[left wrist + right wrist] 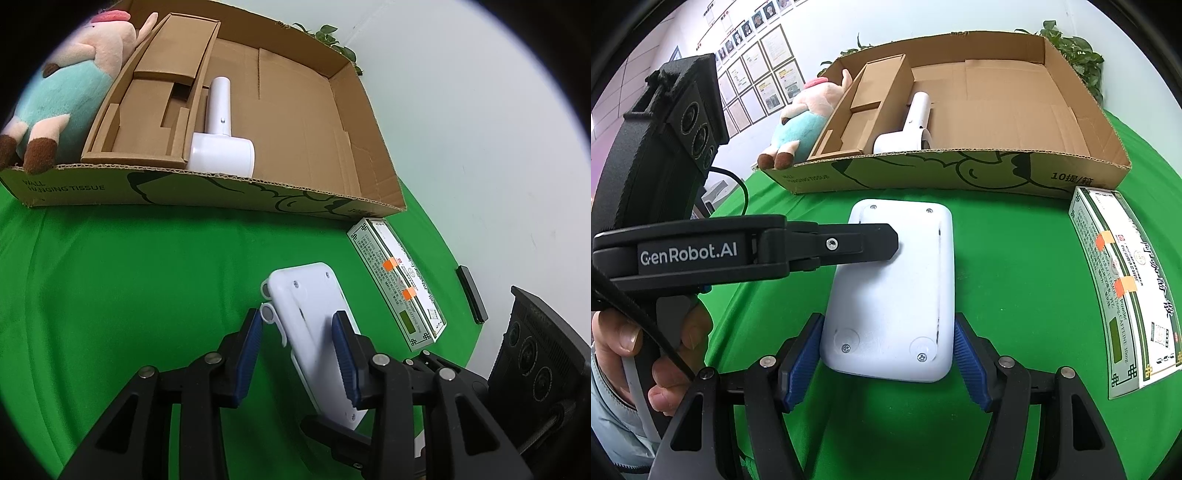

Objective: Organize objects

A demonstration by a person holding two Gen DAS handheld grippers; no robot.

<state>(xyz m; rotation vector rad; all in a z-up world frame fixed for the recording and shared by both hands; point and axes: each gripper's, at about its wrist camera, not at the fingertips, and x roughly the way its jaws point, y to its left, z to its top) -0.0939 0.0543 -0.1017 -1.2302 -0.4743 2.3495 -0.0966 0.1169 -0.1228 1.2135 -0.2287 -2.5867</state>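
Left wrist view
- Left gripper [301,349]: blue pads set fairly wide on either side of the white device's edge; whether either pad presses it cannot be told.
- White device [308,295]: back side up, screws showing, tilted above the green cloth [129,277], outside the box.
- Cardboard box [236,188]: open tray beyond the device, standing on the cloth.
- Box contents: plush pig [70,88] at the far left; brown cardboard insert [155,103] beside it; white hair dryer [221,144] lying next to the insert.
- Medicine carton [397,284]: flat on the cloth, right of the device, just in front of the box corner.

Right wrist view
- Right gripper [888,356]: both blue pads sit against the near end of the white device [897,280], one on each long side, holding it.
- Left gripper [886,238]: reaches in from the left; its black finger lies over the device's far left corner.
- Person's hand [631,354]: wrapped around the left gripper's handle.
- Cardboard box [942,173]: behind the device.
- Medicine carton [1123,288]: at right, on the cloth.
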